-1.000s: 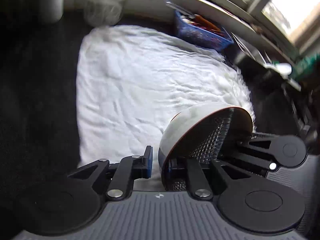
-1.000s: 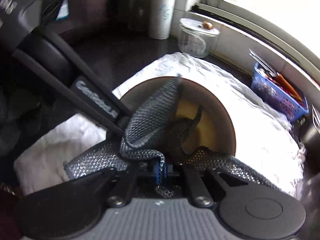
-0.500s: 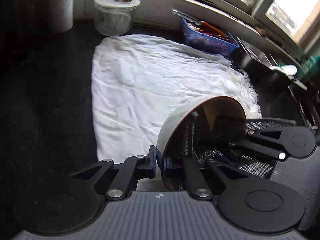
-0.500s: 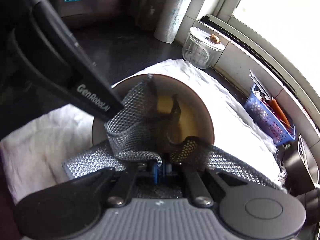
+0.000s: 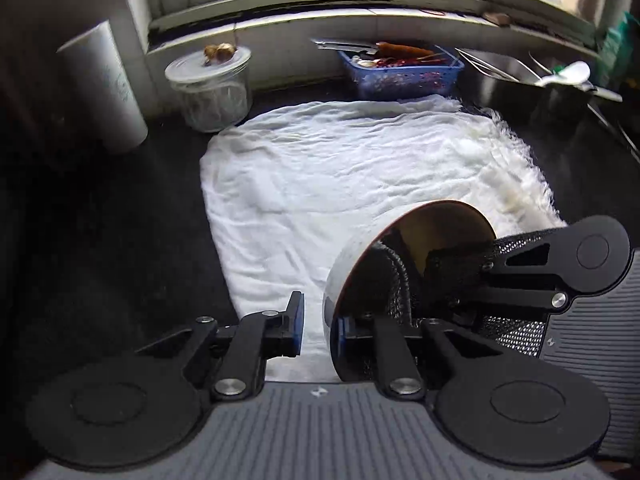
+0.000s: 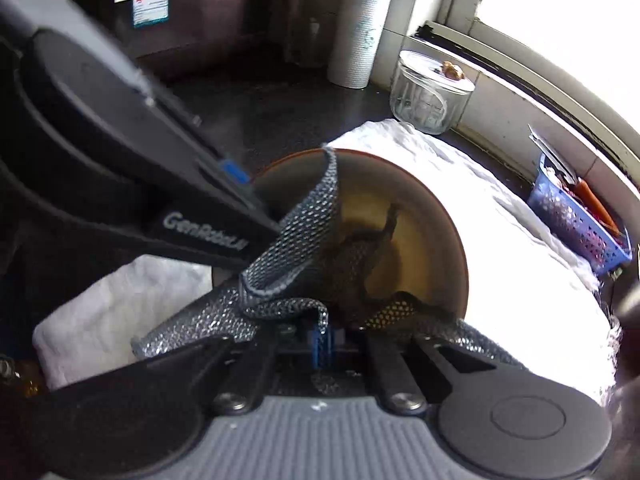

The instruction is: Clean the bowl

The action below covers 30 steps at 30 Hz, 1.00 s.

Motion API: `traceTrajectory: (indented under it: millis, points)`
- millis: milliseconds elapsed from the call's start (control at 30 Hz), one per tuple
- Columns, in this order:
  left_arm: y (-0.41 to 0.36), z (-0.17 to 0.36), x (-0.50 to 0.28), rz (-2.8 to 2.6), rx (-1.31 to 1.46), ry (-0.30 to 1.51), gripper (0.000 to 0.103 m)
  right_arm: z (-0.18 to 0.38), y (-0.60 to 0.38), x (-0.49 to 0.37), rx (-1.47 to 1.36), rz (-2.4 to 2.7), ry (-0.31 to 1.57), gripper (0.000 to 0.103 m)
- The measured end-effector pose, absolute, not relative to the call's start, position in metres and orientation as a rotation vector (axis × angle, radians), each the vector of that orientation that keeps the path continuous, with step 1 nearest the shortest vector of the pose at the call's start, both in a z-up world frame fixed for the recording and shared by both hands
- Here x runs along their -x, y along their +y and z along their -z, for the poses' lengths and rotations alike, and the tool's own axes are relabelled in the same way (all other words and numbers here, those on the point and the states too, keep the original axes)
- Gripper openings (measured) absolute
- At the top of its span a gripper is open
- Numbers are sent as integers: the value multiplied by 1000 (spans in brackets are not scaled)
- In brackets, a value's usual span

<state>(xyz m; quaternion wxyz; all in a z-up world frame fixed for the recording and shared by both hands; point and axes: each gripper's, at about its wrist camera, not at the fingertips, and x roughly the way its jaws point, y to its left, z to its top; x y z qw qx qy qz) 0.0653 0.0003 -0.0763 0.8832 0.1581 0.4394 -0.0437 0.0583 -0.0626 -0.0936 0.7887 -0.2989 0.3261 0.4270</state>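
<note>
A bowl (image 5: 344, 276), pale outside and brown inside, stands tilted on its side on a white towel (image 5: 360, 168). My left gripper (image 5: 319, 326) straddles its rim with the jaws opening. One pad is inside the bowl; the outer pad stands clear of the wall. My right gripper (image 6: 322, 344) is shut on a grey mesh scrubbing cloth (image 6: 304, 232), which it holds inside the bowl (image 6: 420, 240) against the brown surface. In the right wrist view the left gripper (image 6: 256, 200) comes in from the upper left to the rim. The mesh hides the right fingertips in the left wrist view.
A lidded glass jar (image 5: 208, 88) and a white paper roll (image 5: 104, 88) stand at the back left by the window sill. A blue basket (image 5: 400, 72) of utensils sits at the back. A metal sink (image 5: 520, 80) lies to the right. Dark countertop (image 5: 100, 240) surrounds the towel.
The left jaws pinched the bowl rim half a second ago and have now parted, leaving a gap outside the wall. The left view has swung toward the window. The right gripper keeps the mesh.
</note>
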Motion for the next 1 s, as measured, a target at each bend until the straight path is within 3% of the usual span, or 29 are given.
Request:
traceTrajectory:
  millis: [100,333,700,933,1000]
  points:
    - [-10,77,-60,112,-421,880,9,94,-61,-57,771,-935,665,5]
    - [44,75,-67,89,177,900,7,87,-77,-71,714,-872,669,4]
    - [48,99,-66,70,435,877,6,84,-88,-92,681,-780,695,4]
    - [72,125,-56,23,740,1033,7,94,-100,-102,154,-745,956,3]
    - [68,121,-59,39,668,1039,7,95,-103,-104,97,-759,980,2]
